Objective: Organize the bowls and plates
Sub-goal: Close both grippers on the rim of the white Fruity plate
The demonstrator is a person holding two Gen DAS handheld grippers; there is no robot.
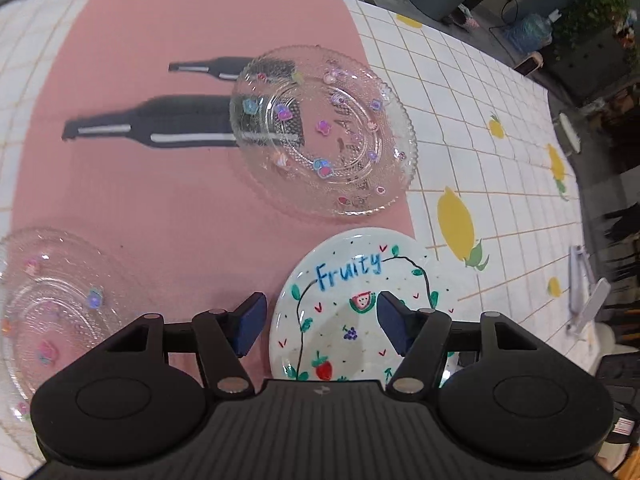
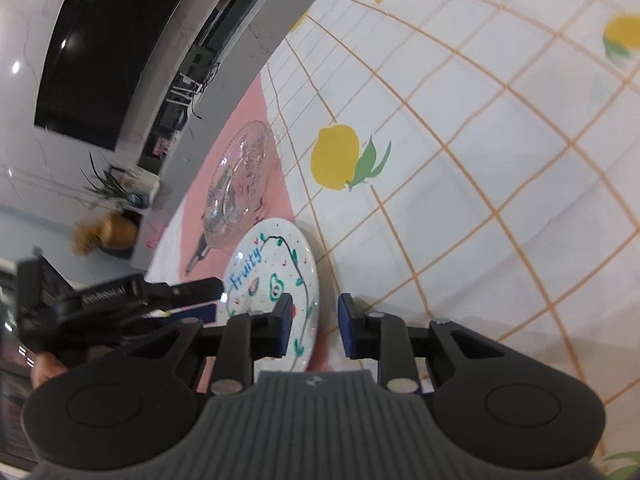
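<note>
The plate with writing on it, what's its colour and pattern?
The plate is white with blue "Fruity" lettering, painted fruits, green leaves and a black vine; the left wrist view shows it best.

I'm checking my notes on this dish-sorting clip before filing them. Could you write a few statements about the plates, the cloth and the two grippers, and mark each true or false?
1. The white plate bears the word "Fruity". True.
2. Two clear glass plates lie on the pink mat. True: one farther off, one at the left edge of the left wrist view.
3. The tablecloth is printed with strawberries. False: lemons on a grid.
4. The left gripper grips the white plate. False: its jaws stand apart above it.
5. The right gripper holds a glass plate. False: nothing is pressed between its jaws.
</note>
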